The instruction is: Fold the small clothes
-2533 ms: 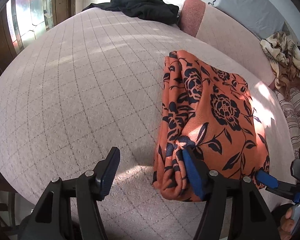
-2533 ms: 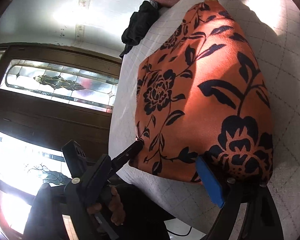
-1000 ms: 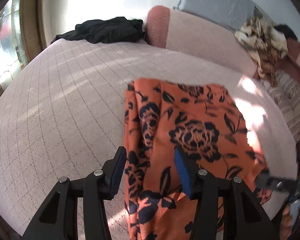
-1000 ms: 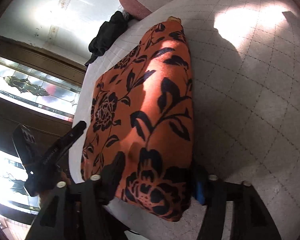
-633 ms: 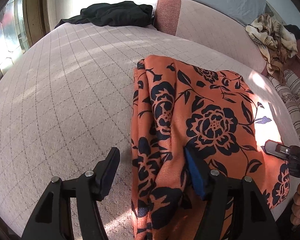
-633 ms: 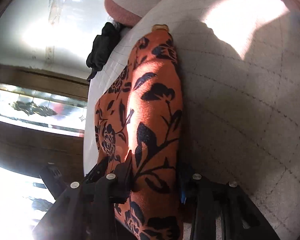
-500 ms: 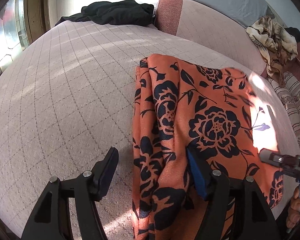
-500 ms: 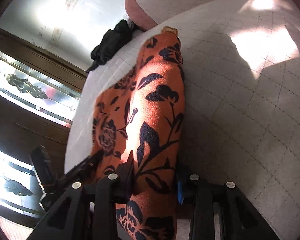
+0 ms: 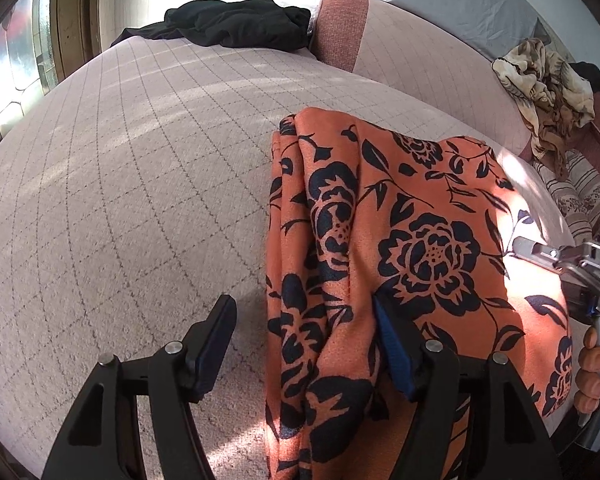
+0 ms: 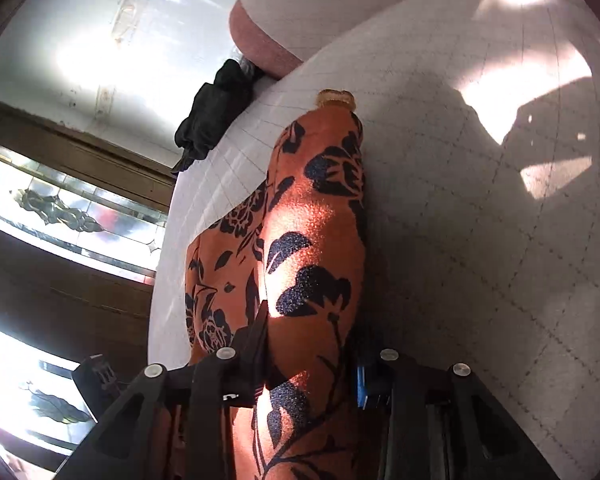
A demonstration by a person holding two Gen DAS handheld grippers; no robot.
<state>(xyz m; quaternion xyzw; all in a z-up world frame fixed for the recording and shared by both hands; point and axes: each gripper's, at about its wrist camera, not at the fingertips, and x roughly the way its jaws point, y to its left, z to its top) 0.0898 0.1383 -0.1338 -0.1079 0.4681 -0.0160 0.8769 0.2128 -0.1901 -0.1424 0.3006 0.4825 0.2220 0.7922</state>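
Left gripper sits low over the quilted pink cushion, fingers pointing forward along the folded edge of the orange floral garment. Right gripper points along the garment's opposite side; its body and the person's right hand appear at the right margin of the left wrist view.

Compared with 2.5 s ago, the garment lies narrower and more bunched in the right wrist view, rising as a ridge between the right fingers, whereas it then spread wide across the cushion. In the left wrist view the cloth now drapes down between the left fingers toward the camera; earlier only its corner met the blue-padded finger. Over the last half second little has changed.

Left gripper: jaws spread wide, unclenched. The blue-padded finger presses into a fold of cloth; the other finger stands apart from the garment, over bare cushion. Right gripper: jaws drawn close, clamped on the garment's thick folded ridge.

The garment rests on the cushion, near its front edge. A black garment lies at the far end.
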